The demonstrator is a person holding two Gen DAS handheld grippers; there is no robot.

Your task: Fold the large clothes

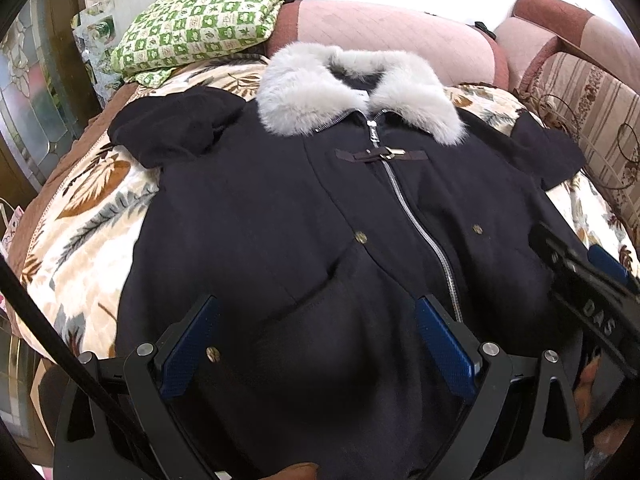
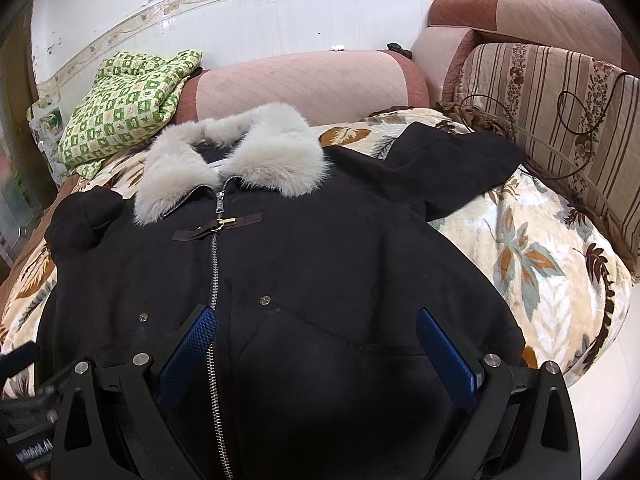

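A dark navy coat with a grey fur collar lies front up on a leaf-patterned blanket, zipped, with both sleeves spread out. It also shows in the right wrist view, with its collar. My left gripper is open above the coat's lower left front. My right gripper is open above the lower right front, and it shows at the right edge of the left wrist view. Neither holds anything.
A folded green checked cloth lies at the back left on the blanket. A pink bolster runs along the back wall. A striped cushion leans at the right. The blanket drops off at its right edge.
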